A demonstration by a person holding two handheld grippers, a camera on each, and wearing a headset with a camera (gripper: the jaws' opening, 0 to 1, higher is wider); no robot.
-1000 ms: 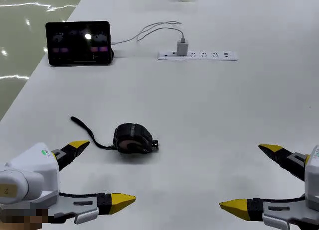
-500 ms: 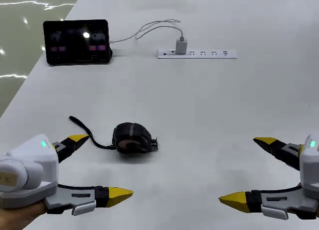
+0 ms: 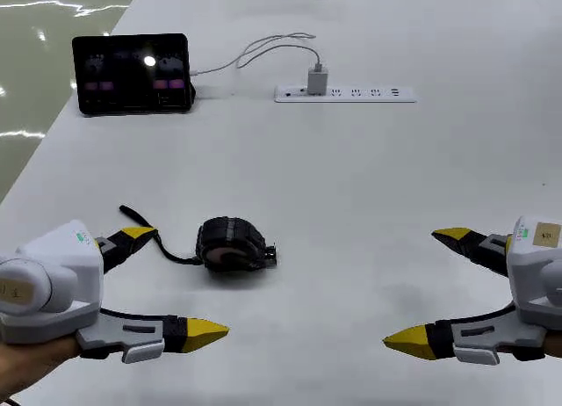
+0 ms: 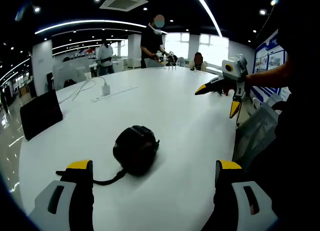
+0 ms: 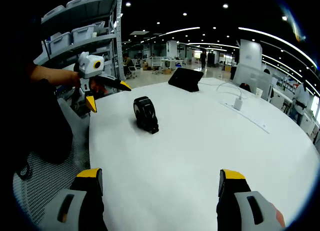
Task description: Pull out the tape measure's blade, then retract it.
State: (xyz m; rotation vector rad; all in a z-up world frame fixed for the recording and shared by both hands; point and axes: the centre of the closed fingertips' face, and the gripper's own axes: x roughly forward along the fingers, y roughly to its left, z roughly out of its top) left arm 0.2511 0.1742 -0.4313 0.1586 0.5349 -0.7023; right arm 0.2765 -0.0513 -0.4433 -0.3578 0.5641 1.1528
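Task not begun, as far as can be judged. The tape measure (image 3: 233,244) rests on the white table (image 3: 351,177), in front of the person and nearer the left gripper (image 3: 174,282) than the right gripper (image 3: 428,287). Neither gripper touches it. Left jaws stand wide apart and hold nothing; right jaws likewise, wide apart and empty. The blade appears fully wound in, with only a small tab at the case mouth on the side facing the right gripper. Both pulling out and retracting remain. The wrist strap (image 3: 130,213) trails toward the left gripper, and its upper jaw partly covers it. The blade hook and any lock button are too small to make out. The right gripper body is cut off at the head view's edge.
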